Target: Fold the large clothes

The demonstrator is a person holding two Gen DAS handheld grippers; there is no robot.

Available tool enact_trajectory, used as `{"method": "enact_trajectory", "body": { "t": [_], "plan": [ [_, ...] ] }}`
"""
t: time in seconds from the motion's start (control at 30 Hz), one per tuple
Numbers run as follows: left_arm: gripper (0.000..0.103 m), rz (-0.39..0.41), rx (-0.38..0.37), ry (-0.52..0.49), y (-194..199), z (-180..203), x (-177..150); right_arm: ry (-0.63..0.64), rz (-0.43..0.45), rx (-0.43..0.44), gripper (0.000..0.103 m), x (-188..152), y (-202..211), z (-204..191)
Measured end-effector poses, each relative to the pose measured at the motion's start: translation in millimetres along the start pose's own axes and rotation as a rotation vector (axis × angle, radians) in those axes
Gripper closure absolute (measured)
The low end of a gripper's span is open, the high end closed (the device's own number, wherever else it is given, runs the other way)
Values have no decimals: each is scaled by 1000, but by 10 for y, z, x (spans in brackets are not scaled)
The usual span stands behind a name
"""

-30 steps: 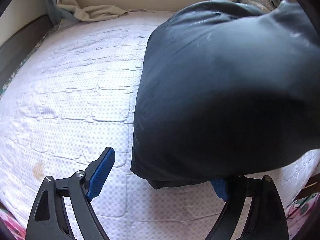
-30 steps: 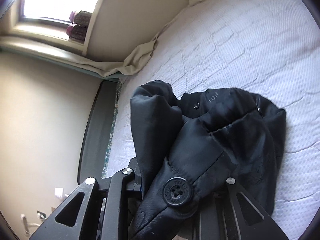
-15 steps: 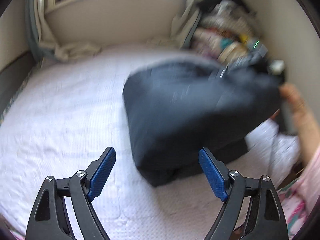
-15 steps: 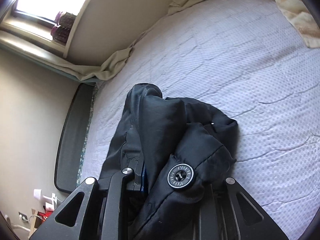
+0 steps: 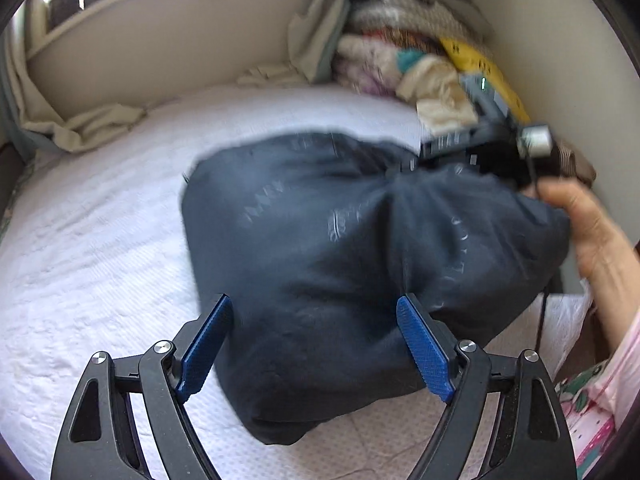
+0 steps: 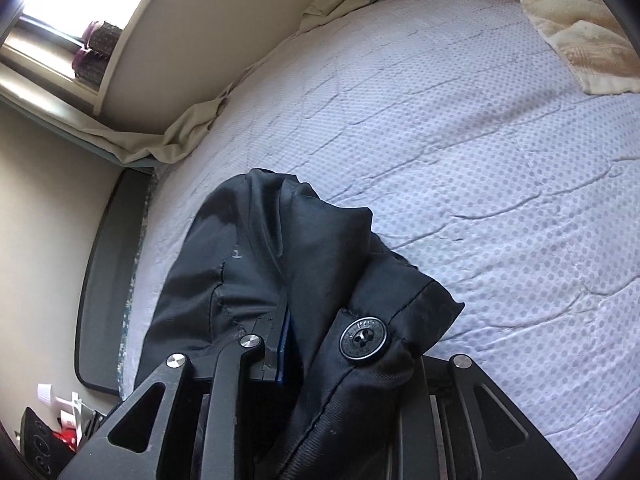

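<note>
Left wrist view: the left gripper (image 5: 316,344) is spread wide, empty, over a dark jacket (image 5: 340,248) bunched on the bed (image 5: 100,240); the right gripper (image 6: 320,360) is clamped on the jacket's fabric.

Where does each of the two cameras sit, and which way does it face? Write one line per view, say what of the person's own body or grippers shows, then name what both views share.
Left wrist: on the left gripper, jaws open, facing across the bed at the dark coat; the right hand shows beyond it.
Right wrist: on the right gripper, clamped on coat fabric beside a button, facing the window wall; no hand visible.
Shared: coat, bed, beige cloth under the sill.
</note>
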State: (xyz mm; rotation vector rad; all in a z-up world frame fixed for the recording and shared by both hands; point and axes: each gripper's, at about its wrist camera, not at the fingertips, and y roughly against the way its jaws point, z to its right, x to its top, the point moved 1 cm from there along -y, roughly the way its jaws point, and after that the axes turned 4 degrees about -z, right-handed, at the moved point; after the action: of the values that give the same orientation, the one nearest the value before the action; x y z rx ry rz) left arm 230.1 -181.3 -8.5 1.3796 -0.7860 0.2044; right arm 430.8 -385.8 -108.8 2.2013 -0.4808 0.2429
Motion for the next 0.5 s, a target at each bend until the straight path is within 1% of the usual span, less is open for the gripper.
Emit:
{"method": "enact_trajectory", "body": {
  "t": [0.03, 0.07, 0.1, 0.13, 0.17, 0.2, 0.27, 0.3, 0.33, 0.37, 0.4, 0.43, 0.47, 0.5],
  "plan": [
    [16, -18, 21, -23, -71, 46, -47, -2, -4, -19, 69, -7, 15, 7],
    [15, -27, 49, -49, -129, 96, -105, -3, 0, -53, 62, -14, 59, -3],
    [15, -29, 61, -59, -154, 97, -152, 5, 16, -83, 47, -19, 130, -42],
    [14, -29, 70, -63, -180, 105, -189, 23, 37, -103, 46, -26, 227, -101],
    [13, -30, 73, -60, -196, 106, -198, 38, 61, -120, 46, -33, 318, -162],
    [13, -30, 75, -58, -216, 116, -191, 67, 106, -156, 46, -55, 450, -259],
    [13, -30, 78, -52, -236, 131, -182, 143, 220, -263, 47, -120, 717, -482],
    [13, -29, 83, -54, -244, 147, -178, 191, 271, -288, 52, -172, 837, -620],
    [13, -27, 94, -62, -251, 176, -178, 231, 296, -253, 58, -224, 925, -749],
    [13, -26, 105, -72, -263, 213, -173, 253, 304, -197, 61, -267, 977, -853],
    [13, -24, 117, -86, -257, 258, -180, 267, 308, -164, 65, -293, 997, -911],
    [13, -22, 128, -93, -266, 289, -181, 297, 298, -138, 66, -316, 970, -997],
    [13, -20, 136, -100, -279, 314, -171, 314, 276, -139, 66, -310, 891, -1059],
    [13, -19, 142, -104, -271, 318, -181, 317, 246, -159, 71, -284, 772, -1092]
  ]
}}
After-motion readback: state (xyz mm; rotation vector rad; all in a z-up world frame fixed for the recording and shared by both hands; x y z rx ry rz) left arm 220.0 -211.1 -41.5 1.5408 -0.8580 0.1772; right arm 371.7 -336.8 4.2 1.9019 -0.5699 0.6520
